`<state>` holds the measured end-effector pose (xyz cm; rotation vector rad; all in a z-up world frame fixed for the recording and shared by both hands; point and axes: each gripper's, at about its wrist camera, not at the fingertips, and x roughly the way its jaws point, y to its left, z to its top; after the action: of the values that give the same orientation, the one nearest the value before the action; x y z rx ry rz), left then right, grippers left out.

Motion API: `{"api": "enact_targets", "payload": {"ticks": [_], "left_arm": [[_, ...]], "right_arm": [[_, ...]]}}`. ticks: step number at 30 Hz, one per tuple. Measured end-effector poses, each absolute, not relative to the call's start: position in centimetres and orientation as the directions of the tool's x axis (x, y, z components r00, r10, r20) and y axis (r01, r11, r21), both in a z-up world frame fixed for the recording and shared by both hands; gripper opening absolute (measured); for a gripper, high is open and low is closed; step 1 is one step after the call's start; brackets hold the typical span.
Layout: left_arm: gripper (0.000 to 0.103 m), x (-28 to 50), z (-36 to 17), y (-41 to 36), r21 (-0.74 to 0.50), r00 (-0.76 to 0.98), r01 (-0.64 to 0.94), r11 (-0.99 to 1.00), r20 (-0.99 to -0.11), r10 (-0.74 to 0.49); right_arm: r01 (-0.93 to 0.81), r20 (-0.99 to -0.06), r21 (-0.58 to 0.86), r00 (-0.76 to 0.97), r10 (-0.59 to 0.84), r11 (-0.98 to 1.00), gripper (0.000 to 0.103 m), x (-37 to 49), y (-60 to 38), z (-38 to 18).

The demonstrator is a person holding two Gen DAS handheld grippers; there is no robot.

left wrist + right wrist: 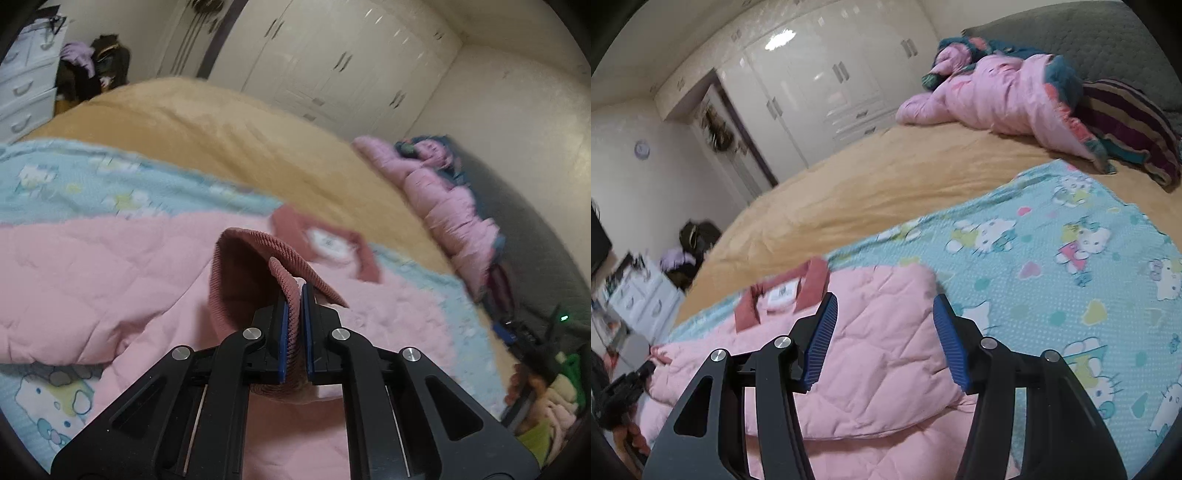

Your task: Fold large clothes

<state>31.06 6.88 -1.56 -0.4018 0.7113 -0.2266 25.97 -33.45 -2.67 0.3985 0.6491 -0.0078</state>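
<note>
On the cartoon-print blue blanket (1052,258) lies the quilted pink jacket (879,350); left gripper (295,325) pinches its ribbed dusty-rose cuff (255,266), right gripper (882,343) spread above it, so folding the sleeve inward likely follows.

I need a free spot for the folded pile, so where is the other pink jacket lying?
The crumpled pink jacket lies upper right in the right wrist view, on the tan bedspread beside the striped cushion.

We are in a home bedroom. We see a bed (886,184) under a tan cover, white wardrobes (820,88), and a drawer chest (26,81).
</note>
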Motion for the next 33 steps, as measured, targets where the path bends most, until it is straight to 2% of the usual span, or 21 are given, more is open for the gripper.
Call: {"api": "enact_targets", "payload": {"ticks": [4, 9, 15, 21, 25, 26, 30, 31, 33], "left_arm": [[0.001, 32.6, -4.8, 7.2, -0.388, 0.69, 0.005, 0.922, -0.666, -0.283], [0.002, 32.8, -5.4, 7.7, -0.375, 0.686, 0.001, 0.927, -0.674, -0.273], [0.002, 33.4, -7.5, 8.1, -0.339, 0.648, -0.033, 0.94, -0.724, -0.238], [0.006, 34.2, -10.2, 8.7, -0.359, 0.58, -0.084, 0.93, -0.776, -0.247], [0.007, 34.0, -10.0, 8.8, -0.371, 0.576, -0.097, 0.924, -0.778, -0.252], [0.009, 33.9, -9.7, 8.8, -0.365, 0.572, -0.098, 0.926, -0.782, -0.247], [0.027, 33.0, -7.1, 9.1, -0.325, 0.617, -0.107, 0.939, -0.762, -0.194], [0.028, 32.7, -6.2, 9.1, -0.308, 0.637, -0.107, 0.945, -0.751, -0.173], [0.041, 32.2, -4.9, 8.5, -0.291, 0.662, -0.084, 0.953, -0.731, -0.165]], "right_arm": [[0.074, -0.649, 0.289, 0.748, 0.139, 0.955, 0.053, 27.8, -30.1, -4.6], [0.01, -0.698, 0.237, 0.697, 0.163, 0.972, 0.053, 29.0, -26.8, -6.6], [0.071, -0.79, 0.217, 0.599, 0.132, 0.974, 0.056, 30.4, -26.7, -10.1], [0.132, -0.789, 0.369, 0.568, 0.235, 0.92, 0.056, 30.7, -28.9, -12.7], [0.127, -0.796, 0.344, 0.565, 0.218, 0.93, 0.056, 30.5, -28.4, -12.5], [0.124, -0.799, 0.339, 0.562, 0.215, 0.933, 0.057, 30.5, -28.2, -12.2], [0.075, -0.765, 0.35, 0.598, 0.239, 0.934, 0.066, 29.6, -27.3, -9.8], [0.06, -0.754, 0.349, 0.611, 0.242, 0.935, 0.072, 29.4, -27.0, -9.3], [0.025, -0.731, 0.337, 0.637, 0.245, 0.941, 0.08, 29.0, -26.0, -8.1]]}}
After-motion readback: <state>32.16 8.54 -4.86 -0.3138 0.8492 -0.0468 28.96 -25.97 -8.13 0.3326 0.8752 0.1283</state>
